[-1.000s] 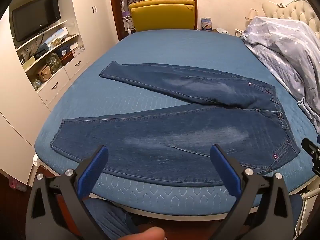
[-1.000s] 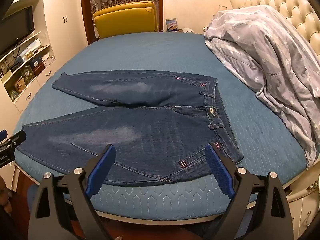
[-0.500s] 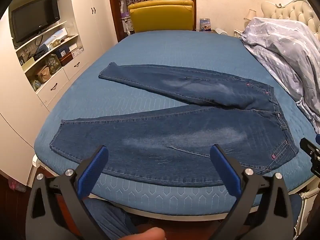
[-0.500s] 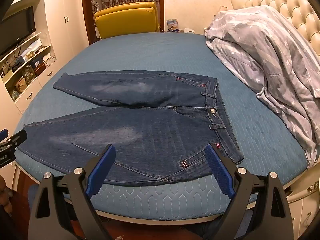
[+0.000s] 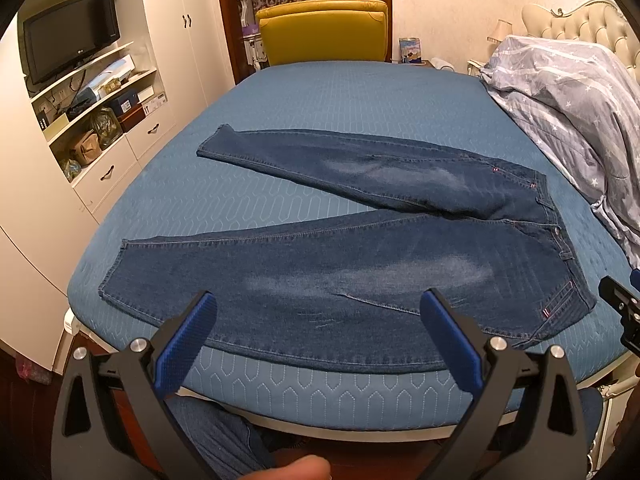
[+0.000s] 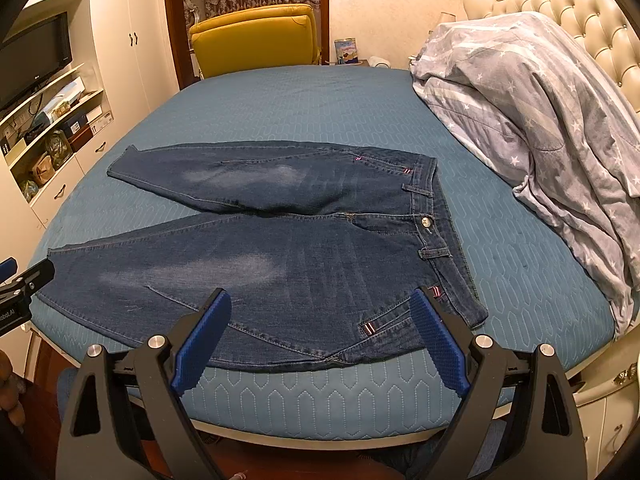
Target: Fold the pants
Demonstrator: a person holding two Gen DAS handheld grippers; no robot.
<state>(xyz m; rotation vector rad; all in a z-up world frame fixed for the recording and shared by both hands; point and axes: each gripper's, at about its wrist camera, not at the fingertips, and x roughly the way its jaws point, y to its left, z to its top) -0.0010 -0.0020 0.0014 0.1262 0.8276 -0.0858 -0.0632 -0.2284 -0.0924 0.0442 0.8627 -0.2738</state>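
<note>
Dark blue jeans point(image 5: 360, 264) lie flat and unfolded on the blue bed point(image 5: 340, 92), legs spread in a V to the left, waistband to the right. They also show in the right wrist view point(image 6: 304, 248), with the waist button point(image 6: 426, 222) facing up. My left gripper point(image 5: 318, 308) is open and empty, above the near leg by the bed's front edge. My right gripper point(image 6: 320, 304) is open and empty, above the near hip and pocket area. Each gripper shows at the edge of the other's view.
A grey star-patterned duvet point(image 6: 540, 112) is piled at the right by the tufted headboard point(image 6: 580, 12). A yellow chair point(image 5: 324, 30) stands behind the bed. White cabinets with a TV point(image 5: 72, 36) and cluttered shelves line the left wall.
Both views have shifted only slightly; the jeans lie as before and both grippers stay open.
</note>
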